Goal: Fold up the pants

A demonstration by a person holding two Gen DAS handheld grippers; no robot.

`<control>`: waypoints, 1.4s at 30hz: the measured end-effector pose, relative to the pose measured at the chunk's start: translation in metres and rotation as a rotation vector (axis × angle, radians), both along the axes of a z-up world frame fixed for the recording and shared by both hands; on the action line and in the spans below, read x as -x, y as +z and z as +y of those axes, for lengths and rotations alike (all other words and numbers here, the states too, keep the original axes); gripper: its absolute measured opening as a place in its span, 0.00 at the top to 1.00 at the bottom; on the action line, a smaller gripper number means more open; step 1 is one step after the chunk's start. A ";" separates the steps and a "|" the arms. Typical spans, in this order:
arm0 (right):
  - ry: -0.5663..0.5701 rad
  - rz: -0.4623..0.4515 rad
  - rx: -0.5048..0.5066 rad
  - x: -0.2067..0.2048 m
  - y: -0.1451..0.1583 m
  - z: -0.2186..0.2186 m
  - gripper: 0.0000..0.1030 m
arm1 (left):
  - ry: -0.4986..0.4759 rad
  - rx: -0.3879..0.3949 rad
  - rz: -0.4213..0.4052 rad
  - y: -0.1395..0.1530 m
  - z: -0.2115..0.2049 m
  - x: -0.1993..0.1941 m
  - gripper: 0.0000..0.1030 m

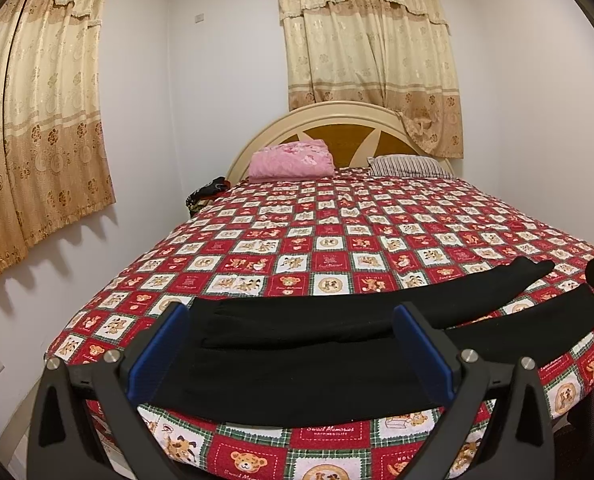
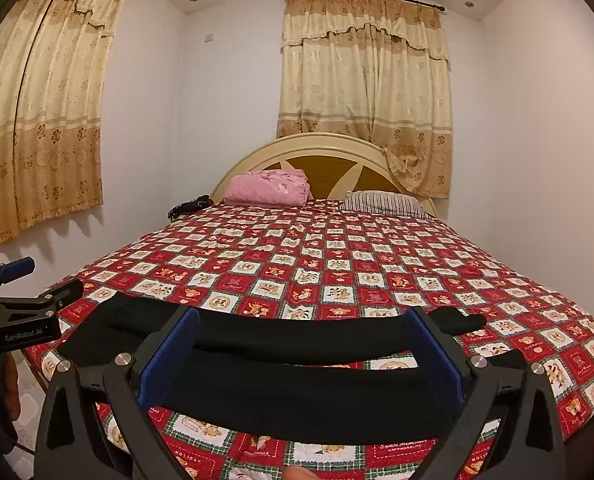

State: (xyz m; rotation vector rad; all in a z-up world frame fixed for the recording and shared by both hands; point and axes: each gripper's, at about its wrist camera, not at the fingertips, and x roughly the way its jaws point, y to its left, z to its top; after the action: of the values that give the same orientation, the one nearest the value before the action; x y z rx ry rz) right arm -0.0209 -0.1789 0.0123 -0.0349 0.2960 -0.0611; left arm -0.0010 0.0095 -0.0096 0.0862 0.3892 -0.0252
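Across the near edge of the bed (image 1: 257,248), seen from the left wrist cam, black pants (image 1: 297,376) lie flat on a quilted bedspread w/ red, white & green checks and teddy-bear squares; fabric is matte, soft-looking, the two legs running off to the right as long tapering strips. Left gripper (image 1: 293,344) hangs over the waist end, blue-padded fingers (image 1: 159,356) spread wide apart, nothing pinched between them. Up by the curved cream-and-wood headboard (image 1: 337,128) sit a folded pink blanket (image 1: 291,160) & a striped pillow (image 1: 409,166); a black bit of the other tool pokes in at the far right edge. Right wrist cam: right gripper (image 2: 303,348) is likewise splayed open over the leg section of the pants (image 2: 297,396), holding nothing. Only this view shows the left gripper from outside (image 2: 21,308), off the bed's left corner, w/ "GenRobot.AI" lettering on its black body.
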 end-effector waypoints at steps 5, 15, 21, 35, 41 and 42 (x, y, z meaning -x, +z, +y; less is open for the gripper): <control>0.001 0.001 -0.001 0.000 -0.001 -0.003 0.01 | 0.000 0.002 0.001 0.000 0.000 -0.001 0.00; 0.000 0.000 -0.001 -0.001 -0.001 -0.003 0.01 | 0.001 0.003 0.001 0.000 0.001 0.000 0.00; -0.002 0.004 0.000 -0.001 -0.002 -0.007 0.01 | 0.000 0.003 0.001 0.000 0.001 0.000 0.00; -0.005 0.013 0.006 0.000 -0.006 -0.011 0.01 | 0.003 0.006 0.007 -0.006 0.003 0.000 0.00; -0.007 0.012 0.007 -0.001 -0.006 -0.011 0.01 | -0.001 0.003 0.013 -0.010 0.005 -0.002 0.00; -0.010 0.013 0.007 -0.002 -0.006 -0.012 0.01 | -0.001 0.001 0.011 -0.011 0.006 -0.004 0.00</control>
State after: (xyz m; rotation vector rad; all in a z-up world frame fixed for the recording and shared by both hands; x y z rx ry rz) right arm -0.0192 -0.1914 0.0058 -0.0412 0.3087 -0.0719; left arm 0.0027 0.0155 -0.0202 0.0850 0.4005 -0.0273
